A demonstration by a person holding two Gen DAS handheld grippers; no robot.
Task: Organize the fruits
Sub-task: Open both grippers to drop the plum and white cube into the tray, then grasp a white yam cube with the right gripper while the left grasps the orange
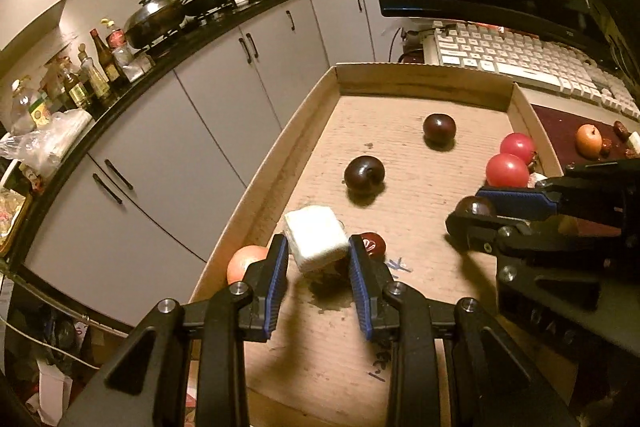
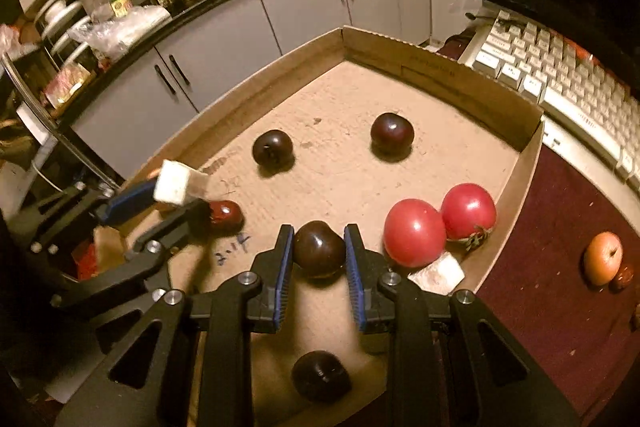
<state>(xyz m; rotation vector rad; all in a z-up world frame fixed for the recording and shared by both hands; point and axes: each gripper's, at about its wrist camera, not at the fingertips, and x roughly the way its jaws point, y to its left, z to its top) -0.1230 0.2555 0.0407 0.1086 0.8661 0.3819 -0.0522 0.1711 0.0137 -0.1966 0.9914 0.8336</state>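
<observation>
Kitchen cabinets line the background behind a shallow cardboard tray (image 2: 436,65). Left gripper (image 1: 319,255) fingers pinch a white cube (image 1: 316,237) near the tray's left edge; right gripper (image 2: 319,253) fingers pinch a dark plum (image 2: 319,247) beside two red tomatoes (image 2: 416,237) at the right wall.

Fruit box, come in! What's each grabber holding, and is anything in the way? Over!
Left gripper shut on white cube. Right gripper shut on dark plum, over the cardboard box. Two red tomatoes close beside the right gripper.
</observation>
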